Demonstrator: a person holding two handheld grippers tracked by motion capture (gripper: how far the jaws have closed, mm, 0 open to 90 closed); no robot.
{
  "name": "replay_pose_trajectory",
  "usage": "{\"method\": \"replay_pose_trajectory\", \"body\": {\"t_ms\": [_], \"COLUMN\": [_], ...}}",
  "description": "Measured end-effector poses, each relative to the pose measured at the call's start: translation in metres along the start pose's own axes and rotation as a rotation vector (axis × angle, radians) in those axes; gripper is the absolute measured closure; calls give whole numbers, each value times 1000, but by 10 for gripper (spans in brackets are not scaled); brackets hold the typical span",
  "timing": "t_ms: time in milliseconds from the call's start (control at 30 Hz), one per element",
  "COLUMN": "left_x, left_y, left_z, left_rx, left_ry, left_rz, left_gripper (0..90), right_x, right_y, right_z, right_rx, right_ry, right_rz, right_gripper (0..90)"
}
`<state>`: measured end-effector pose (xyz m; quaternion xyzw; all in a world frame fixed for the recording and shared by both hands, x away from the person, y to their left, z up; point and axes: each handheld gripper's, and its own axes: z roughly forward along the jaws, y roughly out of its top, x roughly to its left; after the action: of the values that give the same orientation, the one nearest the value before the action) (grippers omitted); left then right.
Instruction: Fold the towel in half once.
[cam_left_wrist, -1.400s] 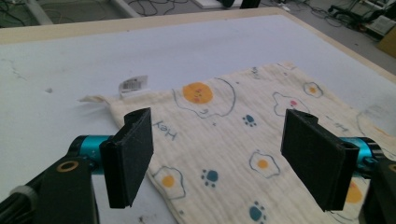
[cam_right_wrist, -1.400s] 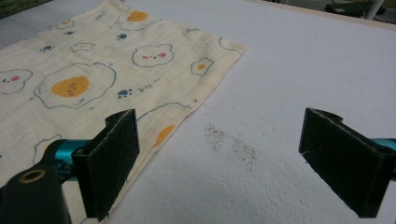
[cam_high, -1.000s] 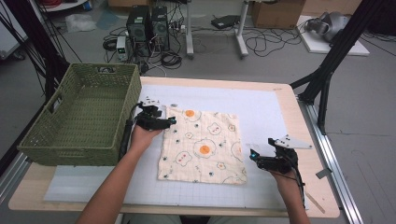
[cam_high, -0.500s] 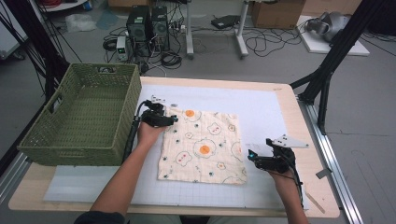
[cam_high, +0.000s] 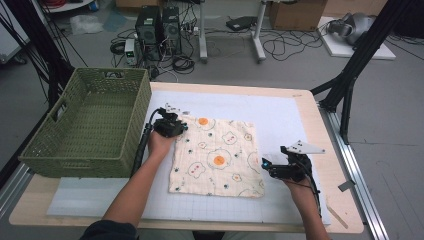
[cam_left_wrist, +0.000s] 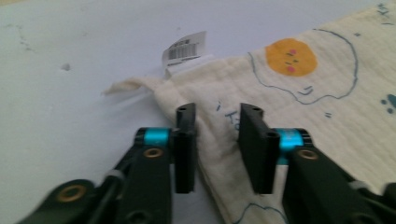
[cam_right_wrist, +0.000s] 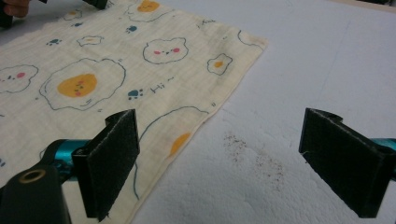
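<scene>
While the right gripper (cam_high: 263, 163) is held wide open at the near right edge of the cloth (cam_high: 216, 156), the grasping step is judged to be in hand. Farther off, the left gripper (cam_left_wrist: 216, 122) is narrowed over the far left corner, though a firm pinch cannot be confirmed. Closure on both edges is called for next; soft, crinkled cream muslin printed with fried eggs is spread flat on the white mat (cam_high: 285, 112), beside a woven green basket (cam_high: 85, 125).

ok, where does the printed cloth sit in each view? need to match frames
High view: the printed cloth lies flat mid-table, between the left gripper and right gripper.
Left gripper view: it runs from the centre to the right edge, its edge between the jaws.
Right gripper view: it covers the upper left, its edge by the left jaw.
Shared landmark: the orange egg-yolk print.
</scene>
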<state>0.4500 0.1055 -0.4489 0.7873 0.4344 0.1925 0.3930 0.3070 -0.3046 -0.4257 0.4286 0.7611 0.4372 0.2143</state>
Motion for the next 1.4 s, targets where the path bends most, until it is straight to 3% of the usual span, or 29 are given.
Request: {"method": "replay_pose_trajectory", "body": {"t_ms": [33, 67, 200, 267, 567, 767, 867, 967, 1067, 1267, 1400], "left_x": [-2, -2, 3, 4, 7, 7, 8, 8, 8, 8, 6], "left_y": [0, 0, -2, -2, -3, -3, -3, -3, -3, -3, 0], "left_z": [0, 0, 0, -1, -1, -1, -2, -1, -2, -3, -7], "left_rx": [-2, -2, -11, -13, -19, -16, -15, -14, -13, -5, -21], "left_ry": [2, 0, -30, -37, -64, -72, -78, -81, -81, -80, -61], "left_rz": [4, 8, -60, -70, -88, -80, -83, -85, -80, -75, -62], "left_gripper": [846, 857, 862, 862, 859, 858, 858, 859, 859, 862, 864], "right_x": [0, 0, -3, -7, -28, -33, -32, -32, -32, -25, -24], "right_y": [1, 1, 7, 12, 40, 51, 52, 53, 54, 56, 57], "right_z": [2, 4, 13, 20, 65, 100, 113, 118, 118, 118, 118], "right_rx": [4, 12, 40, 54, 129, 202, 228, 210, 221, 228, 235], "right_ry": [0, -1, -5, -9, -38, -44, -41, -62, -94, -52, -44], "right_rz": [1, -4, -2, 6, 29, 48, 69, 93, 60, 19, 13], "right_gripper": [115, 115, 115, 115, 115, 120, 258, 376, 520, 843, 868]}}
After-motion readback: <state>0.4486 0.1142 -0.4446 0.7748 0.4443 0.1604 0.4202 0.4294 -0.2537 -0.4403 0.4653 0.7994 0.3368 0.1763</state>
